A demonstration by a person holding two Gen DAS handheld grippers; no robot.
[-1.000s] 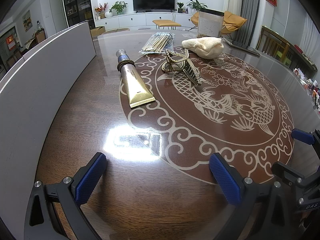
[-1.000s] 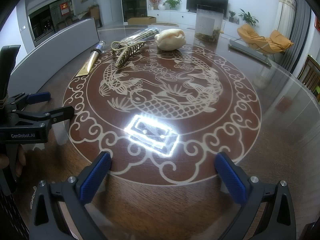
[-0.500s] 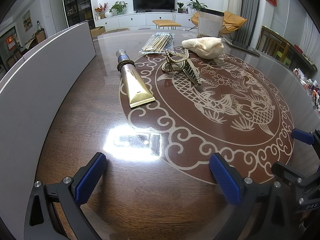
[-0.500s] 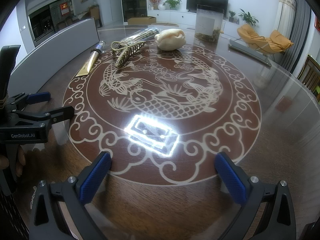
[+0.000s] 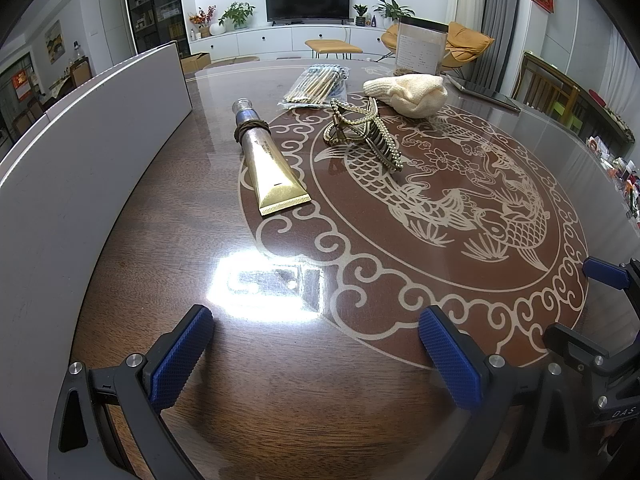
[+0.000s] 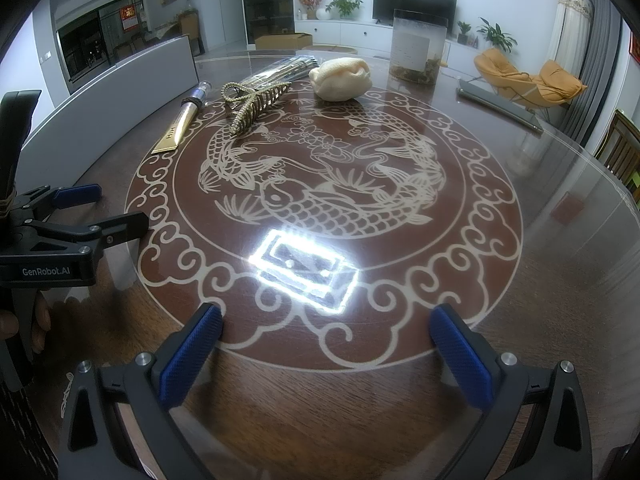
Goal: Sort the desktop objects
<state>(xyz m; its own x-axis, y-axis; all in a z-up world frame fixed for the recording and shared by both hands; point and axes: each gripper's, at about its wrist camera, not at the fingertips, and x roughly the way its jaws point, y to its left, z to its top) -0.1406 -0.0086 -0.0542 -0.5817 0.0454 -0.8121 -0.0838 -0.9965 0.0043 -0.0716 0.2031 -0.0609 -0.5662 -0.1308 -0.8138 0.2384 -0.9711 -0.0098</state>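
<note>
A gold tube (image 5: 269,164) with a brown hair band round its neck lies on the round table (image 5: 280,400). Beside it is a pearl-trimmed hair claw (image 5: 362,132), then a cream knitted bundle (image 5: 408,92) and a clear pack of sticks (image 5: 318,84). The same tube (image 6: 180,124), claw (image 6: 256,104), bundle (image 6: 340,78) and pack (image 6: 280,70) show far off in the right wrist view. My left gripper (image 5: 316,344) is open near the front edge, nothing between its fingers. My right gripper (image 6: 328,344) is open and empty too. The left gripper (image 6: 100,208) also appears at the right wrist view's left side.
A long white panel (image 5: 80,152) stands along the table's left side. A clear jar with a label (image 6: 418,50) sits at the far edge, and a flat dark device (image 6: 500,106) lies at the far right. A hand (image 6: 24,320) holds the left gripper.
</note>
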